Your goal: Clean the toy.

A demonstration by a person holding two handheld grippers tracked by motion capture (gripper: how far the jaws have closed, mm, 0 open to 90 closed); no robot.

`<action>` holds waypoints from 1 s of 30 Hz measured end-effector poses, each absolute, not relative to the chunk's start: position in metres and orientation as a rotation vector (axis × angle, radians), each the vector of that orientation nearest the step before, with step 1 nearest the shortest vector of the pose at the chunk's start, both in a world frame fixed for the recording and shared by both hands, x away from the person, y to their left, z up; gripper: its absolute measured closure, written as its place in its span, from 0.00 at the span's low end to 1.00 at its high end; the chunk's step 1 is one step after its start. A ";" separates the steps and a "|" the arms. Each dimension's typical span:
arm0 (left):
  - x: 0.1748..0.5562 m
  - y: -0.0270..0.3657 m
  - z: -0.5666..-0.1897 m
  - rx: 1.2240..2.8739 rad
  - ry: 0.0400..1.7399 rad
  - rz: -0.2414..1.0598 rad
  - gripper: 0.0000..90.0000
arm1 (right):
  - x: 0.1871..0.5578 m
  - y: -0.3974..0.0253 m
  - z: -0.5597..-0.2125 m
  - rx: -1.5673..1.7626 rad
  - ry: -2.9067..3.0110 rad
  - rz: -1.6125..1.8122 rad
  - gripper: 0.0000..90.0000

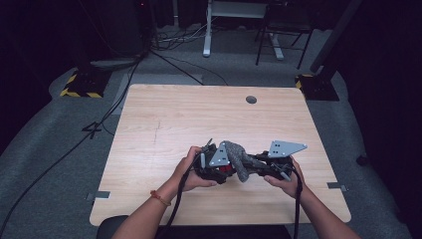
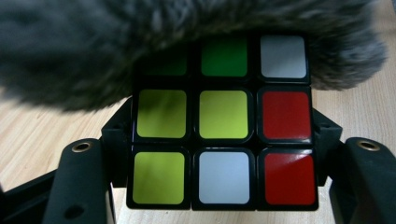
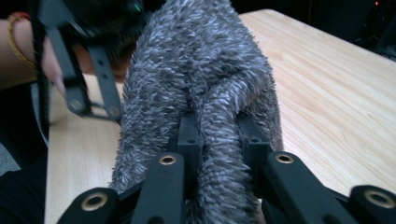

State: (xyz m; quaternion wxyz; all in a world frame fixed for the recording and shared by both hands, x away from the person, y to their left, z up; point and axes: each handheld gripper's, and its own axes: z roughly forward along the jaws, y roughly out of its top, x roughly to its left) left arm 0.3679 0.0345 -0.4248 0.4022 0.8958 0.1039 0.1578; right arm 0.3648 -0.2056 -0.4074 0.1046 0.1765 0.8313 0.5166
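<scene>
Here, near the counter's [image 1: 164,119] front edge, two hands meet around a cube [image 2: 223,122] and a grey fuzzy cloth [image 1: 241,158]. The left hand-held gripper [image 1: 215,167] has its jaws clamped on the cube's two sides; the cube's facing side shows yellow-green, white, red and green stickers, and the cloth droops over its top row. The right hand-held gripper [image 1: 259,162], just right of the cube, has its jaws pinched on a fold of the cloth [image 3: 205,93], which bulges up between them. From above, the cloth drapes over the cube, between the two grey plates. The left hand [image 1: 191,167] wears an orange band [image 1: 160,198] at the wrist. Far beyond the cube, a round grommet [image 1: 251,99] sits near the counter's back edge
</scene>
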 end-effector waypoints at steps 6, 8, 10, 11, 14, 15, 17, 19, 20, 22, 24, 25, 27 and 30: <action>0.369 0.033 -0.427 2.266 0.266 0.398 0.37 | 0.366 -0.205 -0.409 0.527 2.444 1.496 0.84; 0.368 0.034 -0.425 2.250 0.264 0.408 0.37 | 0.369 -0.205 -0.411 0.544 2.448 1.457 0.83; 0.367 0.035 -0.421 2.237 0.260 0.415 0.37 | 0.374 -0.207 -0.415 0.577 2.459 1.425 0.83; 0.367 0.037 -0.420 2.232 0.260 0.415 0.37 | 0.376 -0.208 -0.418 0.582 2.466 1.411 0.83; 0.366 0.040 -0.417 2.213 0.267 0.418 0.37 | 0.382 -0.208 -0.427 0.615 2.502 1.356 0.83; 0.366 0.042 -0.416 2.207 0.263 0.420 0.37 | 0.383 -0.208 -0.430 0.620 2.514 1.339 0.83; 0.366 0.044 -0.414 2.201 0.265 0.422 0.37 | 0.385 -0.208 -0.432 0.630 2.525 1.339 0.83; 0.366 0.044 -0.415 2.197 0.270 0.411 0.37 | 0.384 -0.209 -0.430 0.627 2.520 1.365 0.83; 0.367 0.044 -0.415 2.196 0.270 0.407 0.37 | 0.383 -0.208 -0.429 0.623 2.517 1.378 0.83; 0.368 0.044 -0.415 2.201 0.266 0.404 0.37 | 0.381 -0.208 -0.427 0.610 2.510 1.405 0.83; 0.367 0.043 -0.416 2.207 0.266 0.397 0.37 | 0.380 -0.208 -0.426 0.615 2.507 1.425 0.84; 0.367 0.042 -0.417 2.215 0.264 0.399 0.37 | 0.379 -0.209 -0.425 0.626 2.508 1.455 0.84; 0.366 0.039 -0.419 2.230 0.254 0.408 0.37 | 0.377 -0.209 -0.421 0.614 2.498 1.488 0.84; 0.367 0.037 -0.421 2.240 0.252 0.410 0.37 | 0.370 -0.205 -0.415 0.573 2.467 1.458 0.84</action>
